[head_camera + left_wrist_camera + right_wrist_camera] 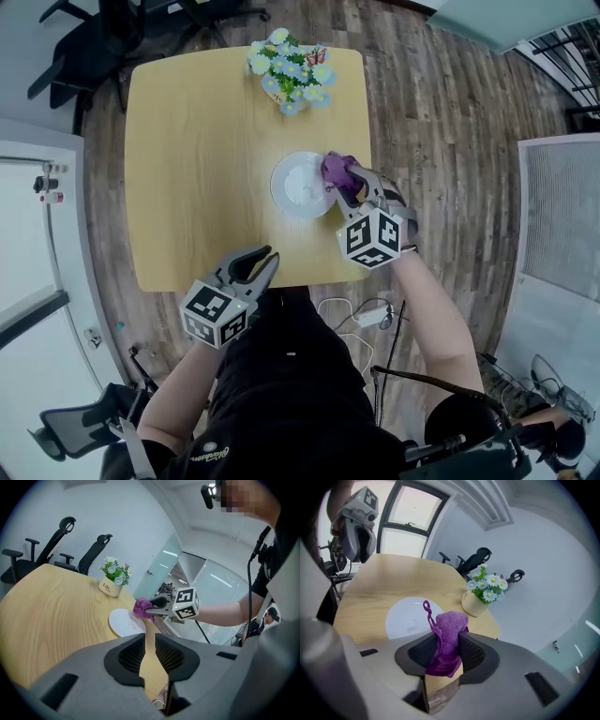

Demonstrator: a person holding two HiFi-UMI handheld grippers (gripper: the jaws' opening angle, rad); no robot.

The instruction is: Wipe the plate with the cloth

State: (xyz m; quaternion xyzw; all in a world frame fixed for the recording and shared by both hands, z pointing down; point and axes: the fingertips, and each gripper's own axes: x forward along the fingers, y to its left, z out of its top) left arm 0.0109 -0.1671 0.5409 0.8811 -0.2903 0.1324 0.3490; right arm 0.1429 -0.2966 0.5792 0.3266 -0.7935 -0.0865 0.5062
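Note:
A white plate [298,187] lies on the wooden table [197,141], right of centre. My right gripper [352,192] is shut on a purple cloth [337,172] and holds it at the plate's right rim. In the right gripper view the cloth [449,634] bulges up between the jaws, with the plate [410,616] just ahead on the left. My left gripper [260,262] hovers at the table's near edge, jaws a narrow gap apart with nothing between them. From the left gripper view the plate [124,622] and cloth [142,607] show ahead, beside my right gripper [152,609].
A pot of blue and white flowers [292,67] stands at the table's far edge, right of centre. Black office chairs [89,42] stand beyond the table's far left. Cables [361,314] lie on the wooden floor near the person's legs.

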